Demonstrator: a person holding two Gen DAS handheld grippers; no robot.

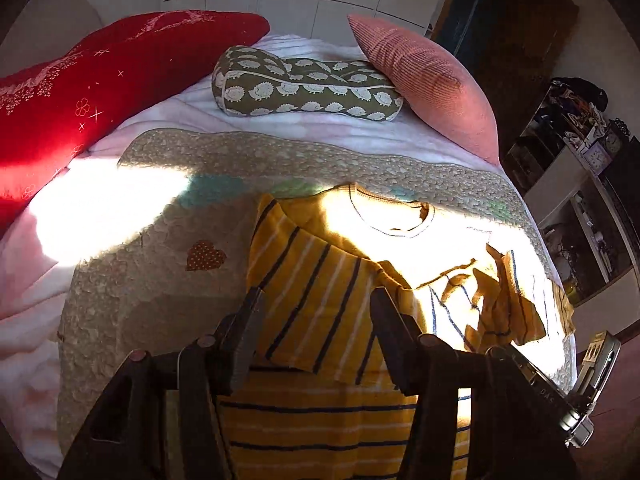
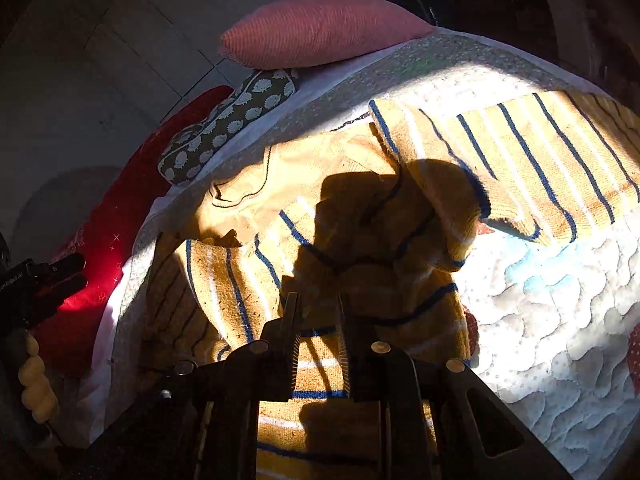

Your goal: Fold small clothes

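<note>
My left gripper [image 1: 316,312] sits at bottom centre of the left wrist view, fingers spread wide, nothing between them, hovering over a small yellow striped shirt [image 1: 320,292]. The shirt lies on a quilted bedspread [image 1: 120,280], neckline [image 1: 396,216] toward the upper middle of frame, w/ one sleeve folded across the body at centre-left. Strong sunlight washes out the shirt's right half. A brown heart patch [image 1: 206,255] shows on the quilt, left of the shirt.

In the right wrist view, my right gripper [image 2: 318,316] is at bottom centre, fingers narrowly apart; shirt fabric bunches right at the tips, but deep shadow there means I can't tell if they pinch it. The other sleeve [image 2: 520,168] stretches to the upper right. The left gripper is visible at the left edge.

Back of bed: red pillow [image 1: 100,92] upper left, hedgehog-print bolster [image 1: 304,84] centre top, pink ribbed cushion [image 1: 432,80] upper right. Shelving unit [image 1: 576,208] at the right edge.
</note>
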